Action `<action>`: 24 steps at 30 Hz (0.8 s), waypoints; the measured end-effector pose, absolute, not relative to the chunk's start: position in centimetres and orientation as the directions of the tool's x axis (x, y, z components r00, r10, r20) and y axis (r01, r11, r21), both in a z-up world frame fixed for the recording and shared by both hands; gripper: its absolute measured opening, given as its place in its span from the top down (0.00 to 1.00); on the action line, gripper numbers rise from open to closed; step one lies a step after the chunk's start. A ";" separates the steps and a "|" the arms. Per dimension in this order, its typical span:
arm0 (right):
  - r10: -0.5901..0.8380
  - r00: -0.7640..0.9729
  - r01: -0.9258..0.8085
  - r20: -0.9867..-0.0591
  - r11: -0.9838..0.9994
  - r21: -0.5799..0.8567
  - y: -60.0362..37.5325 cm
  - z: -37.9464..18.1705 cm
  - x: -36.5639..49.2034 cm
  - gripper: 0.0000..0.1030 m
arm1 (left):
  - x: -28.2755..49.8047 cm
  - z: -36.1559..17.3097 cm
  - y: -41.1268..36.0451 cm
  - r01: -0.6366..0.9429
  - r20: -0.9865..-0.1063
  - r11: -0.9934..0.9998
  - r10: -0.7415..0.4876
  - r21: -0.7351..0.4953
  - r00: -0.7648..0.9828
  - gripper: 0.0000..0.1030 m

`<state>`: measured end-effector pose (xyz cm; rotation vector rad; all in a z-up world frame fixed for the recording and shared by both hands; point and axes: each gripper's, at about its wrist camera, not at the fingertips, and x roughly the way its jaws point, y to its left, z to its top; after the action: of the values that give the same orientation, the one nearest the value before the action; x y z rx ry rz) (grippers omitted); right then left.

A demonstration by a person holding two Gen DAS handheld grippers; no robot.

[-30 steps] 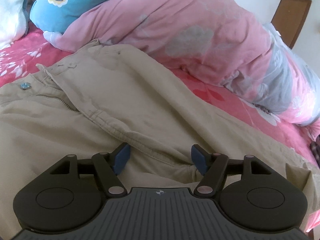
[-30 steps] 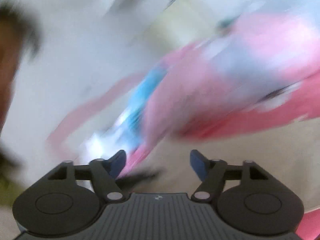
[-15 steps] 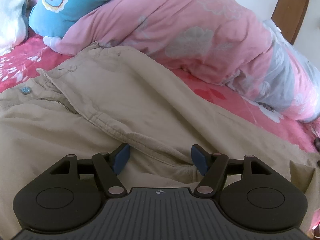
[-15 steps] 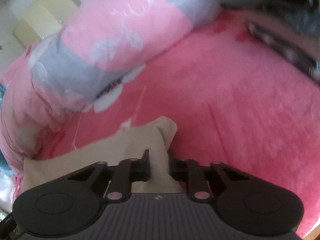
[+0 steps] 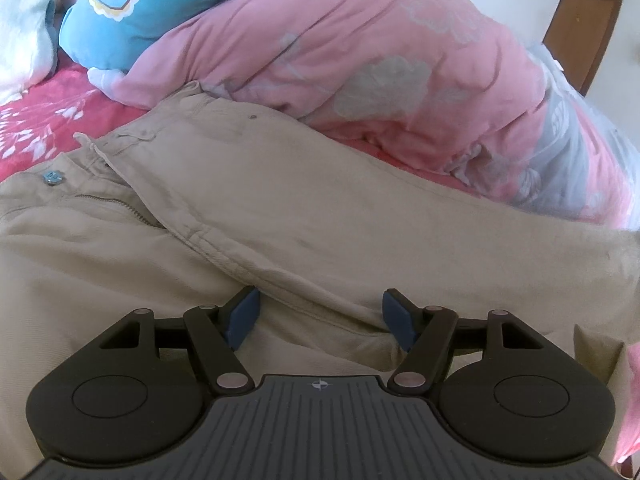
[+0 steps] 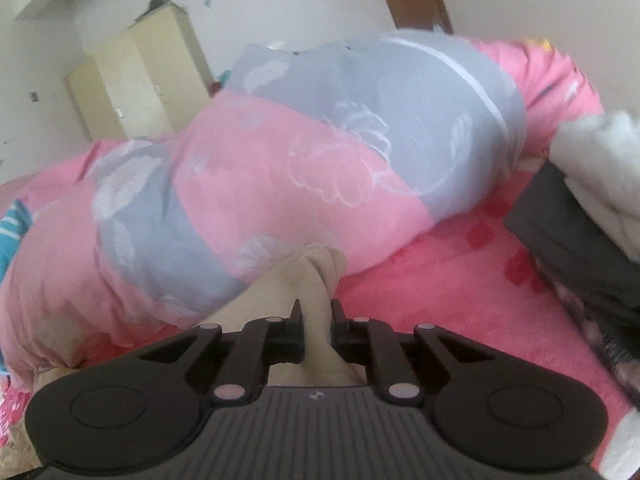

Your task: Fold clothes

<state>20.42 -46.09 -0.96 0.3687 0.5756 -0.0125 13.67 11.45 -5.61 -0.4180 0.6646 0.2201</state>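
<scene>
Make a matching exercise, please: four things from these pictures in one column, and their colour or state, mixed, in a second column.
Things:
1. left claw
2. right claw
3. trouser button
4. cushion

Colour or state:
A. shut on beige trouser cloth
B. small and blue, beside the zip
C. open above the trousers
D. blue, behind the pink quilt

Pairs: 1-C, 2-A, 3-B, 4-D

Black ribbed left tool (image 5: 320, 318) has blue pads (image 5: 244, 316)

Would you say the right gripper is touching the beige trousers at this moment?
Touching. The right wrist view shows the right gripper with its jaws closed on a bunched fold of the beige trousers, fabric pinched between both fingers.
</scene>
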 end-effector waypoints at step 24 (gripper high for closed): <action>0.375 0.695 -0.361 -0.614 0.920 0.153 -29.4 -2.6 26.9 0.58 | 17.7 -5.0 16.7 -0.421 -0.597 0.878 0.216 -0.227 0.772 0.34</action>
<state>26.88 -29.39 -2.55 0.0214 0.6898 0.4110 17.66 16.70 -4.98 -0.3629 0.5951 0.3534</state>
